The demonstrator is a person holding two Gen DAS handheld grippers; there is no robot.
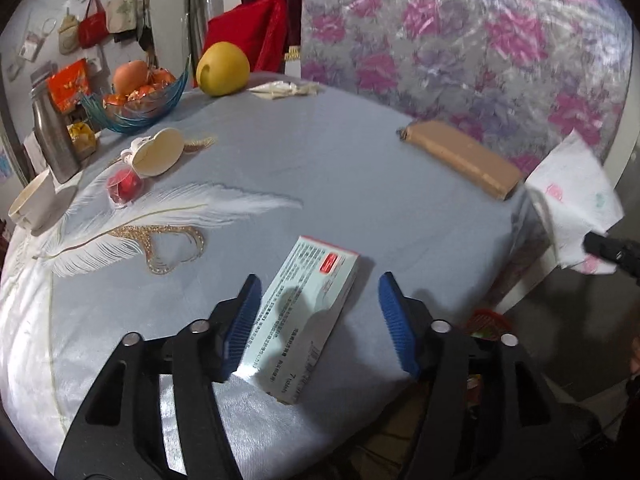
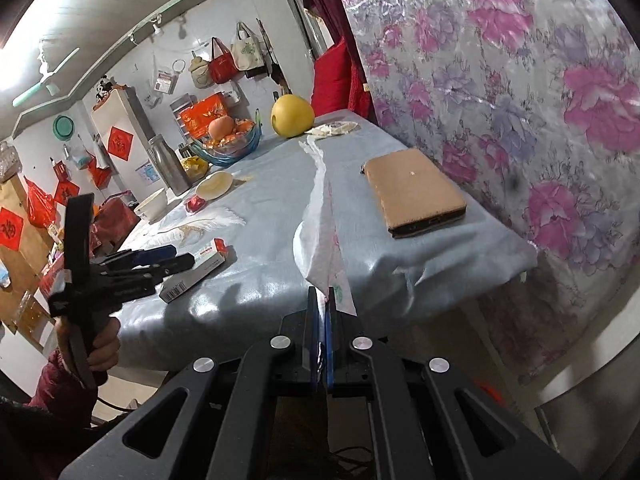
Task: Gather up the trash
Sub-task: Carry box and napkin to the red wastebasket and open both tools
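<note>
A pale green and white medicine box (image 1: 304,312) with a red label lies on the blue tablecloth (image 1: 340,184) near the table's front edge. My left gripper (image 1: 319,280) is open, its blue pads on either side of the box; the right pad stands clearly apart from it. The right wrist view shows the left gripper (image 2: 176,258) at the box (image 2: 200,266), with a hand (image 2: 104,348) on its handle. My right gripper (image 2: 322,292) is shut on a white printed tissue (image 2: 320,232), held in the air off the table's right corner. The tissue (image 1: 572,208) also shows at the right in the left wrist view.
A brown flat case (image 1: 460,156) lies near the table's right edge. At the far left stand a yellow pomelo (image 1: 222,68), a glass fruit bowl (image 1: 136,96), a steel flask (image 1: 52,136) and a white bowl (image 1: 32,204). A red basket (image 1: 488,320) sits below the table corner.
</note>
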